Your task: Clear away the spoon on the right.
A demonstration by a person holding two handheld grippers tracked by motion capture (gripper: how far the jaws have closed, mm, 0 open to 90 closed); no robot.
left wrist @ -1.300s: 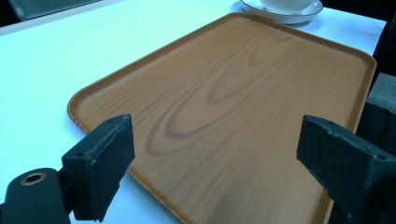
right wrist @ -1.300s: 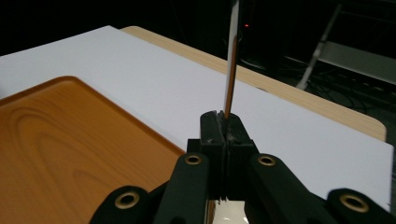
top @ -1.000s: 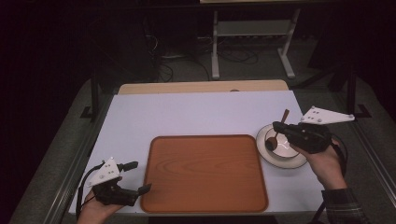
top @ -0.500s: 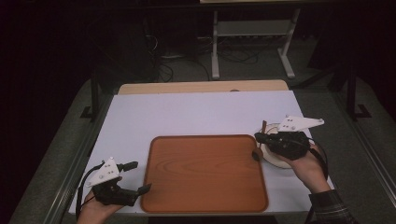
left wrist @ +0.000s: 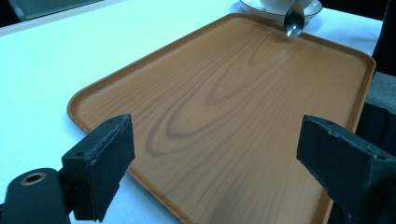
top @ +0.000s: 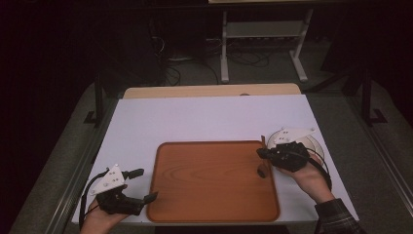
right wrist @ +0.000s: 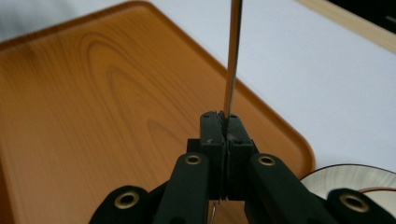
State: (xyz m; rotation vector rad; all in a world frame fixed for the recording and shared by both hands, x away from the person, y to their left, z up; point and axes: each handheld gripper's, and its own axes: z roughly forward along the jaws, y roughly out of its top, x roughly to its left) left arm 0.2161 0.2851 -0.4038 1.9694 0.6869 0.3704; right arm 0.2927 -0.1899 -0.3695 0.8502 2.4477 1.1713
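**High view: spoon held over the tray's right edge**

High view had the wooden tray (top: 214, 178) lying in the lower middle of the frame on the white table (top: 204, 119). I saw my right gripper (top: 267, 155) at the right of the frame, just over the tray's right rim, with the white saucer (top: 311, 142) partly hidden behind it. A dark spoon bowl (top: 262, 171) hung below that gripper, above the tray's right side. My left gripper (top: 143, 185) sat at the lower left of the frame, beside the tray's left edge, its jaws spread apart with nothing between them.

Left gripper view confirmed that: I saw the two black pads (left wrist: 109, 154) wide apart at the bottom corners, the tray (left wrist: 224, 107) stretching between them. At the upper right of that frame the spoon (left wrist: 294, 21) dangled bowl-down above the tray's far rim, in front of the saucer (left wrist: 280, 11).

Right gripper view showed my jaws clenched on the spoon's thin metal handle (right wrist: 232, 56), which rose straight up the middle of the frame. The tray (right wrist: 107, 107) filled the left side and the saucer's rim (right wrist: 345, 175) sat at the lower right.
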